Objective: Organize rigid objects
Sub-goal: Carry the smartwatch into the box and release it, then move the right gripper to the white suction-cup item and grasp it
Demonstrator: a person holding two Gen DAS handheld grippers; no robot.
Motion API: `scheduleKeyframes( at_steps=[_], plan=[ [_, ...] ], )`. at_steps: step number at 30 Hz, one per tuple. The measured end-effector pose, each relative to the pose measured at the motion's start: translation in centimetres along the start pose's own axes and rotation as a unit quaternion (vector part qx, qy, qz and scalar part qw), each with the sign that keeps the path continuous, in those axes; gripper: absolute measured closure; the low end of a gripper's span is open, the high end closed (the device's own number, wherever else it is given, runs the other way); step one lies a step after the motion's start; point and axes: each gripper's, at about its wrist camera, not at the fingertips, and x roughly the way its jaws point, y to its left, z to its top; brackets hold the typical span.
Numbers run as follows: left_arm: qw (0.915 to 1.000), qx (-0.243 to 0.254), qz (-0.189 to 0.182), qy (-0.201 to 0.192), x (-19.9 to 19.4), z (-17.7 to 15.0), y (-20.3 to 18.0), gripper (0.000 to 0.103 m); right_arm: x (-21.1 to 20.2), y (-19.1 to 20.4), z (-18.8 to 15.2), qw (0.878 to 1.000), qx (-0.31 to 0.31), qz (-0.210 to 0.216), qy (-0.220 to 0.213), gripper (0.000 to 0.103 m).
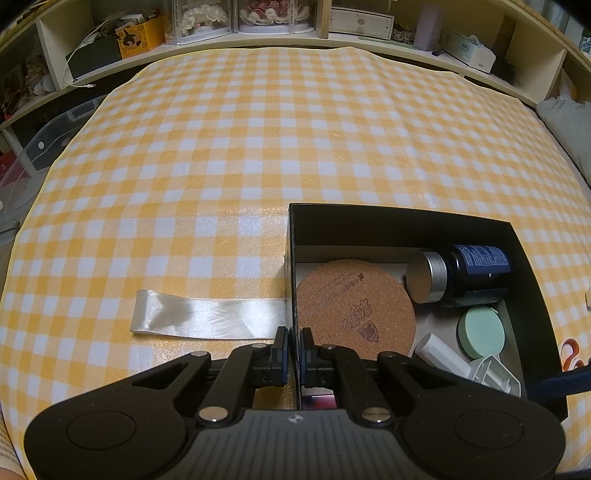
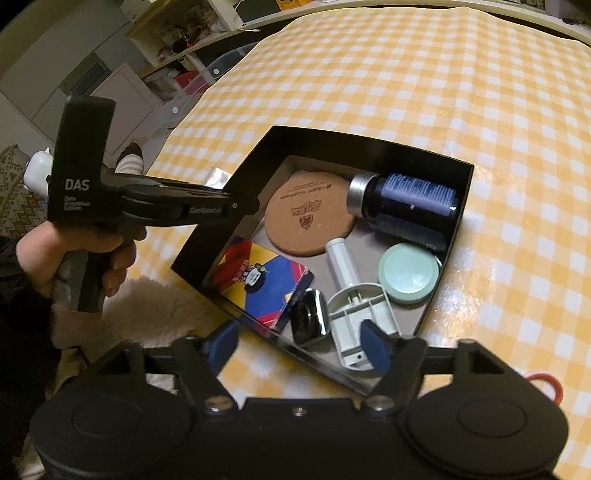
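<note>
A black open box (image 1: 406, 215) (image 2: 369, 144) stands on the yellow checked tablecloth. It holds a cork coaster (image 1: 354, 310) (image 2: 306, 214), a dark blue bottle (image 1: 476, 271) (image 2: 410, 195) lying on its side, a mint round tin (image 1: 480, 332) (image 2: 408, 273), a white plastic tool (image 1: 443, 350) (image 2: 354, 295), a colourful card (image 2: 266, 284) and a small shiny black object (image 2: 308, 317). My left gripper (image 1: 294, 341) (image 2: 242, 206) is shut on the box's left wall. My right gripper (image 2: 299, 349) hangs open over the box's near corner, above the black object and the white tool.
A white satin ribbon (image 1: 207, 317) lies flat left of the box. Something red-orange (image 2: 546, 384) sits on the cloth right of the box. A hand (image 2: 55, 254) holds the left gripper's handle. Shelves (image 1: 258, 22) packed with boxes line the far edge.
</note>
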Motion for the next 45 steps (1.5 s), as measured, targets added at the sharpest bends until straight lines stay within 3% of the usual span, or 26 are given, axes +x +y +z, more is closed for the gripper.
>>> scheduleKeyframes(
  at_steps=[5,8,14,20,29,33,40,43,45],
  plan=[
    [1.0,0.0,0.0,0.0,0.0,-0.1,0.0,0.097,-1.1,0.2,-0.1,1.0,0.003,-0.003,-0.013,0.004],
    [1.0,0.0,0.0,0.0,0.0,-0.1,0.0,0.097,-2.2,0.3,-0.3,0.999,-0.009,-0.018,-0.041,0.0],
    [1.0,0.0,-0.001,0.0,0.0,-0.1,0.0,0.097,-4.1,-1.0,0.0,0.995,-0.009,-0.065,-0.08,0.0],
    [1.0,0.0,-0.001,-0.001,0.0,-0.2,0.0,0.097,-7.6,-5.2,0.4,0.987,0.035,-0.103,-0.117,0.0],
    [1.0,0.0,0.0,-0.001,0.0,-0.3,0.0,0.097,-9.8,-13.7,-1.4,0.974,0.154,-0.139,-0.093,0.0],
    [1.0,0.0,-0.001,-0.001,0.0,-0.3,0.0,0.097,-10.4,-15.6,-2.6,0.966,0.173,-0.169,-0.089,0.0],
    [1.0,0.0,-0.001,-0.001,0.0,-0.4,0.1,0.097,-10.5,-19.0,-3.7,0.955,0.221,-0.178,-0.082,0.0],
    [1.0,0.0,-0.001,-0.001,0.0,-0.4,0.1,0.097,-10.0,-19.8,-3.7,0.949,0.228,-0.207,-0.067,0.007],
    [1.0,0.0,-0.001,-0.001,0.0,-0.4,0.1,0.097,-9.7,-20.4,-3.8,0.945,0.235,-0.22,-0.057,0.023]
  ],
)
